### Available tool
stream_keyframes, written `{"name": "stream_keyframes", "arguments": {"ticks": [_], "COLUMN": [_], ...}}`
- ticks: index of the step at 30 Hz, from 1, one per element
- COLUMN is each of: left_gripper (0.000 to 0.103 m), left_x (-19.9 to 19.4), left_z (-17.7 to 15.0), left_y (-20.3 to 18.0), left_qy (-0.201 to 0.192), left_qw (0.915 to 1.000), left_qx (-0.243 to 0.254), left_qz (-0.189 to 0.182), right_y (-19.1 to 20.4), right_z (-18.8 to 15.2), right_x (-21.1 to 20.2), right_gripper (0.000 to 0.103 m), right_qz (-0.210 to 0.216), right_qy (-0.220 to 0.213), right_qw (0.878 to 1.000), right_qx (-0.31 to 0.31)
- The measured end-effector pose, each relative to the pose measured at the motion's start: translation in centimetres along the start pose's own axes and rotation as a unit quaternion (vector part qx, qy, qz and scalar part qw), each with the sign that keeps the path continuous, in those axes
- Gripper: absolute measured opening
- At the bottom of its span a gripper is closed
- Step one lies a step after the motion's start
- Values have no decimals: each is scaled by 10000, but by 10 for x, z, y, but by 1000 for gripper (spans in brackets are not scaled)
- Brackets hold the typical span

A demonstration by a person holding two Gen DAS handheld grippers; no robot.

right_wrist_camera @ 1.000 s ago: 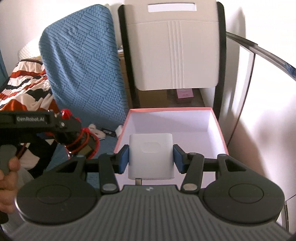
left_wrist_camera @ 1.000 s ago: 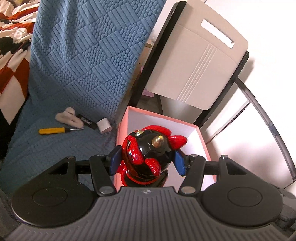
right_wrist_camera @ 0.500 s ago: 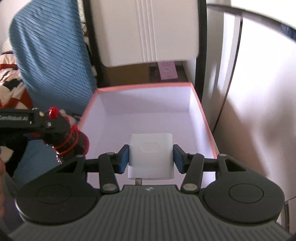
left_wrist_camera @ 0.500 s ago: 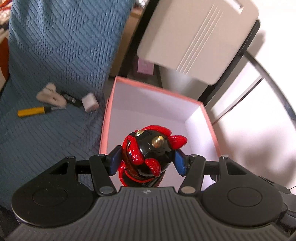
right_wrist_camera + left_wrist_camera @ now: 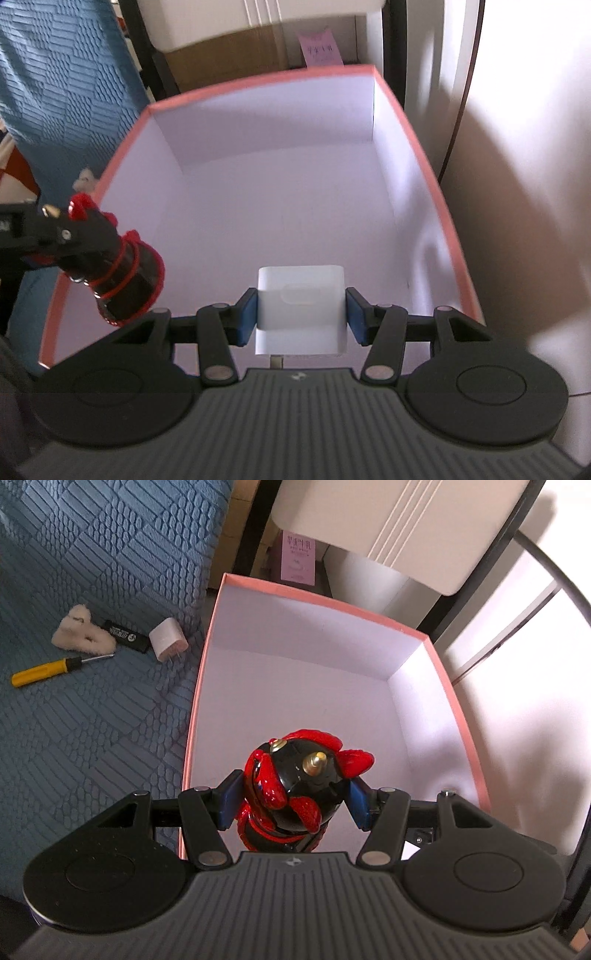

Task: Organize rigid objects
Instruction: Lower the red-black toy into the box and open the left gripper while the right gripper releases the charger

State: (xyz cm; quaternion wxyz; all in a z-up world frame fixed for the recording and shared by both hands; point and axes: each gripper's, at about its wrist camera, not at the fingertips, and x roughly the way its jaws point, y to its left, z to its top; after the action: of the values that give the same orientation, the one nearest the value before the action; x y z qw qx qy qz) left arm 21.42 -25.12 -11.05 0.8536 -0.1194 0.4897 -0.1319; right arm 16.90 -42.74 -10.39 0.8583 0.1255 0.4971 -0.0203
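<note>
My left gripper (image 5: 291, 801) is shut on a red and black figurine (image 5: 295, 786) and holds it over the near left part of the pink-rimmed white box (image 5: 306, 590). The figurine also shows in the right wrist view (image 5: 110, 269), above the box's left wall. My right gripper (image 5: 301, 317) is shut on a white charger block (image 5: 301, 306) and holds it over the near part of the box (image 5: 432, 192). The box floor that shows is bare.
On the blue textured cover (image 5: 92, 709) left of the box lie a yellow screwdriver (image 5: 44, 670), a fluffy cream item (image 5: 81, 635), a black stick (image 5: 125, 637) and a small white plug (image 5: 168, 638). A white chair back (image 5: 406, 528) stands behind the box.
Both grippers have moved forward and tilted down over the box, each still shut on its object. The box now fills more of both views.
</note>
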Motion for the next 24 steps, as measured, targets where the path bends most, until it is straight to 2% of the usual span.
{"name": "stream_keyframes", "arguments": {"ticks": [6, 12, 16, 24], "left_gripper": [64, 64, 64, 64], "left_x": [5, -3, -12, -45], "left_z": [-1, -1, -4, -8], "left_y": [4, 3, 7, 18], "left_qy": [84, -87, -150, -440], "left_qw": [10000, 9999, 9998, 9990], "left_qx": [-24, 119, 64, 4], "left_qz": [38, 80, 89, 95], "right_y": [-2, -1, 1, 13], "right_z": [-3, -3, 0, 1], "right_x": [10, 7, -1, -31], "right_gripper": [54, 54, 61, 61], "right_qz": [27, 13, -48, 54], "right_qy": [149, 151, 43, -227], "right_qw": [9999, 9999, 9999, 9997], "right_qx": [41, 78, 80, 26]}}
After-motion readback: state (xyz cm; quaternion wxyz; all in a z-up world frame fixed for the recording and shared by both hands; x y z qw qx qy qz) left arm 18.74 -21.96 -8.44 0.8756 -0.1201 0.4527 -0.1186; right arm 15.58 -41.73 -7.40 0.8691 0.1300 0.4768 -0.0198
